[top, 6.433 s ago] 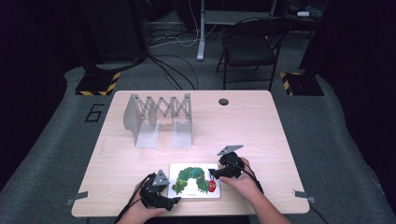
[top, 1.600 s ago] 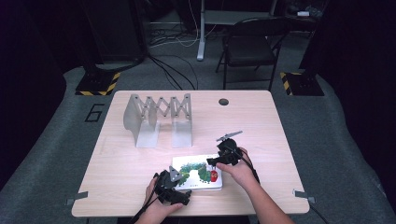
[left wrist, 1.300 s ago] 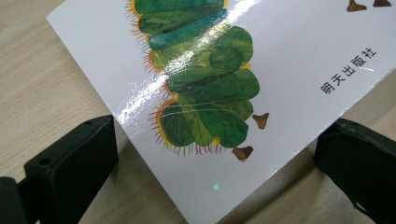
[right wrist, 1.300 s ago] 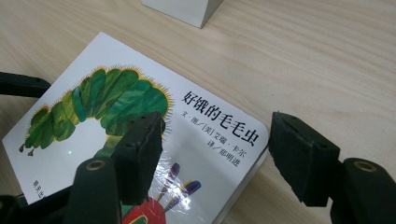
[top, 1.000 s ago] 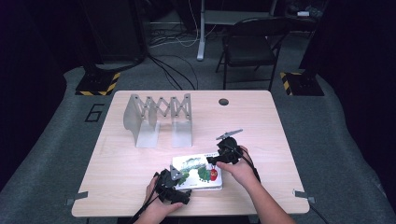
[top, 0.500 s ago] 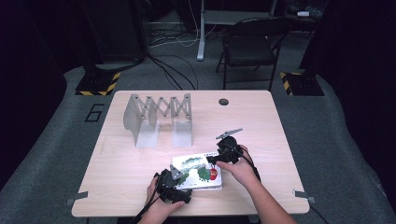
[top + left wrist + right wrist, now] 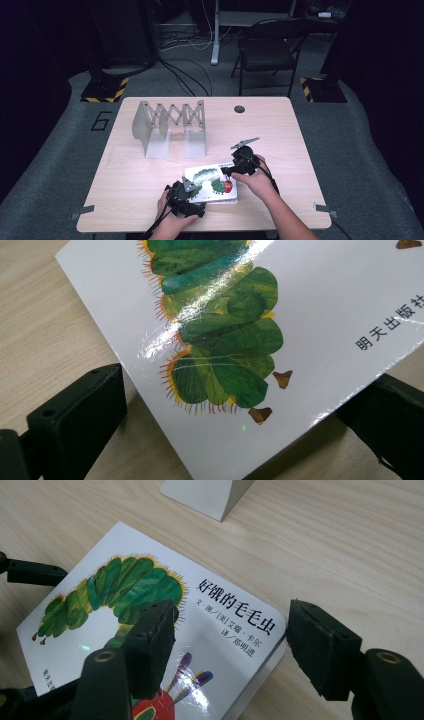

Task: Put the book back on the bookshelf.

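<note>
Both grippers sat at the near edge of the table point(image 7: 150, 175), one at each end of a book point(image 7: 212, 184) with a green caterpillar on its white cover. Held low in the person's left hand point(image 7: 167, 220), the left gripper point(image 7: 192, 192) met the book's near-left corner; in its own view the jaws stood apart, one on each side of that corner, which hung raised between them, above the wood. Whether either jaw touched the cover could not be told. The right gripper point(image 7: 227, 171) came in from the far right, the right hand point(image 7: 252, 177) wrapped over it with the forearm angling back toward the table's near edge. In the right gripper view its jaws were spread wide across the book's other corner, the left jaw over the cover near the caterpillar, the right jaw clear of the edge, over bare table. A grey folding rack point(image 7: 170, 127) stood well behind the book, toward the far left.
</note>
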A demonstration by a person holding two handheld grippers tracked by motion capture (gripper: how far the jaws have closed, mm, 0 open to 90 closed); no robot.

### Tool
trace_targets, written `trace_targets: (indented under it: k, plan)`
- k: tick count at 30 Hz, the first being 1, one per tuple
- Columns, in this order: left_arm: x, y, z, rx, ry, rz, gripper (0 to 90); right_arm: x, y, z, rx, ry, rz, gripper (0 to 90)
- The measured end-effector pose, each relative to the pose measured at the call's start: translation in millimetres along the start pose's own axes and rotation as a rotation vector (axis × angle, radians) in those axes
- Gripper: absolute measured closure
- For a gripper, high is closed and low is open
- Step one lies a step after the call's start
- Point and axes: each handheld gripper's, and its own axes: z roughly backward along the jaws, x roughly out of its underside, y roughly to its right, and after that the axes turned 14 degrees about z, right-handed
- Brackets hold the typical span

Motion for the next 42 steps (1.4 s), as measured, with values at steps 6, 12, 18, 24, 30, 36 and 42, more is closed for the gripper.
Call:
trace_targets:
  k: [6,12,18,24,30,36,42]
  plan:
    - [-1.4,0.3,-0.1,-0.007,-0.01,0.002,0.0,-2.6,-0.9,0.7,0.005,-0.015,0.016,35.7]
    - [-0.6,1.0,-0.3,-0.01,0.003,0.006,0.0,-3.5,-1.3,-0.3,0.004,-0.018,0.004,35.9]
    - [-0.5,3.1,1.3,-0.029,0.009,-0.025,0.0,-3.7,-1.5,-0.4,-0.006,-0.029,0.002,36.4]
    - [-2.1,3.7,1.1,-0.024,0.008,-0.05,0.0,-4.2,-0.9,-1.1,0.0,-0.029,0.014,36.4]
    - [-3.4,4.5,1.0,-0.03,0.006,-0.069,0.0,-4.4,-0.8,-0.9,-0.006,-0.028,0.006,36.4]
    - [-4.5,5.4,1.4,-0.032,0.009,-0.097,0.4,-4.6,-1.4,-0.9,0.001,-0.029,0.01,36.4]
    - [-5.2,6.5,2.0,-0.037,0.005,-0.117,0.8,-4.7,-1.2,-0.9,-0.003,-0.028,0.008,36.4]
